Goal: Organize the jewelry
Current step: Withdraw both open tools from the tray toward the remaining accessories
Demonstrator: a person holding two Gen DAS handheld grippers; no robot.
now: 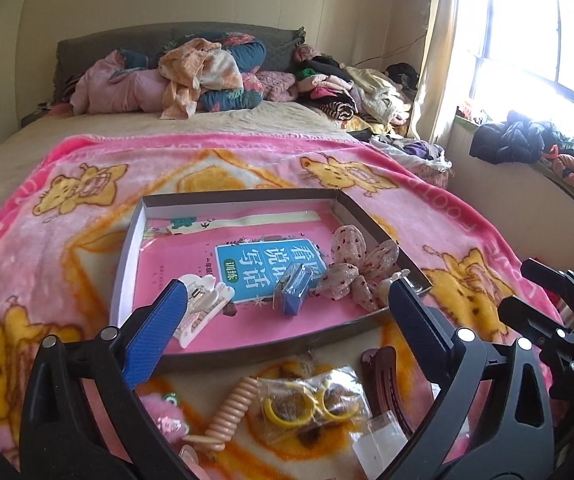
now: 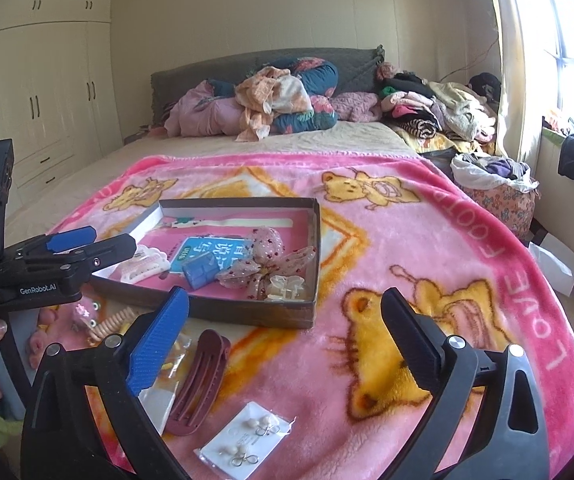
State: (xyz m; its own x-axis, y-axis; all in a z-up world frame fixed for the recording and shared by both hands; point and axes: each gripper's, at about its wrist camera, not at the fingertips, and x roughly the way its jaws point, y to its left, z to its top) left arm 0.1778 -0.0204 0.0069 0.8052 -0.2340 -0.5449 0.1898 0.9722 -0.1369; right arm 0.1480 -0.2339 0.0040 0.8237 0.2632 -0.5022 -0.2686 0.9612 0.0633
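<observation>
A shallow cardboard box (image 1: 327, 334) (image 2: 247, 316) lies on the pink blanket. It holds a white claw clip (image 1: 203, 304) (image 2: 143, 266), a small blue box (image 1: 293, 288) (image 2: 199, 270), a dotted fabric bow (image 1: 351, 264) (image 2: 267, 256) and a clear claw clip (image 2: 287, 286). In front of the box lie a dark red hair clip (image 2: 199, 380) (image 1: 387, 384), a bag of yellow rings (image 1: 311, 404), a beige spiral hair tie (image 1: 231, 408) (image 2: 113, 322), a pink fuzzy piece (image 1: 167, 412) and an earring card (image 2: 247, 436). My left gripper (image 1: 287, 304) is open above the box's near edge. My right gripper (image 2: 283, 320) is open and empty over the blanket.
The pink bear blanket (image 2: 427, 240) covers the near half of a bed. Piles of clothes and bedding (image 2: 287, 96) lie at the headboard. A basket of clothes (image 2: 495, 188) stands by the window at right. Wardrobes (image 2: 39, 92) line the left wall.
</observation>
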